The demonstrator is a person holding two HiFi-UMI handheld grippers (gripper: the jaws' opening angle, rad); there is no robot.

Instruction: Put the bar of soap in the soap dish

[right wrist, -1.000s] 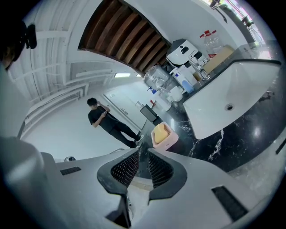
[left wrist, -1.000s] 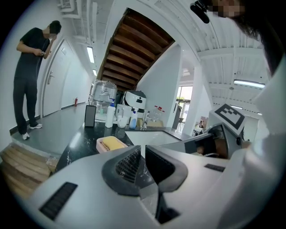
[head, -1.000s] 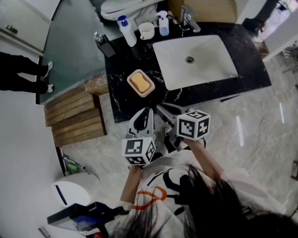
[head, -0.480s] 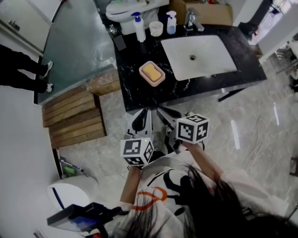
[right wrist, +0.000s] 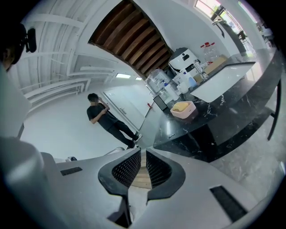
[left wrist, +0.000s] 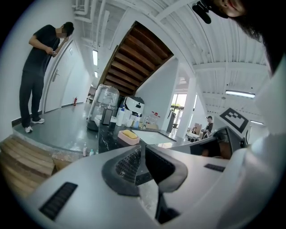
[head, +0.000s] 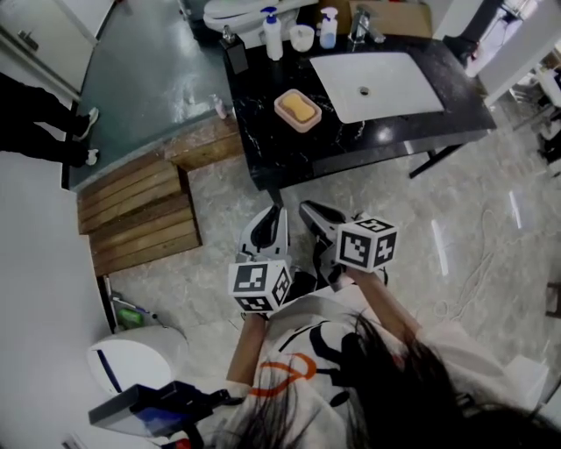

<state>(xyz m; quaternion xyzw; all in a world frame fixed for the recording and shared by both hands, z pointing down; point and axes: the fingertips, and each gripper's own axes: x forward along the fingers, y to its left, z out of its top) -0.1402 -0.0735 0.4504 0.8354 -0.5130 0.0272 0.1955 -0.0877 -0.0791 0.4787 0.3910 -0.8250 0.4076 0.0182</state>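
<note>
A: On the black surface (head: 260,123), where is the bar of soap (head: 304,109)?
B: In the pink soap dish (head: 292,120). Left gripper (left wrist: 142,150) fingers clenched, empty. Right gripper (right wrist: 143,154) fingers just closing, slim gap, empty.

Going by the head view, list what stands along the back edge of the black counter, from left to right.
black dispenser → white pump bottle → white cup → small spray bottle → faucet
</note>
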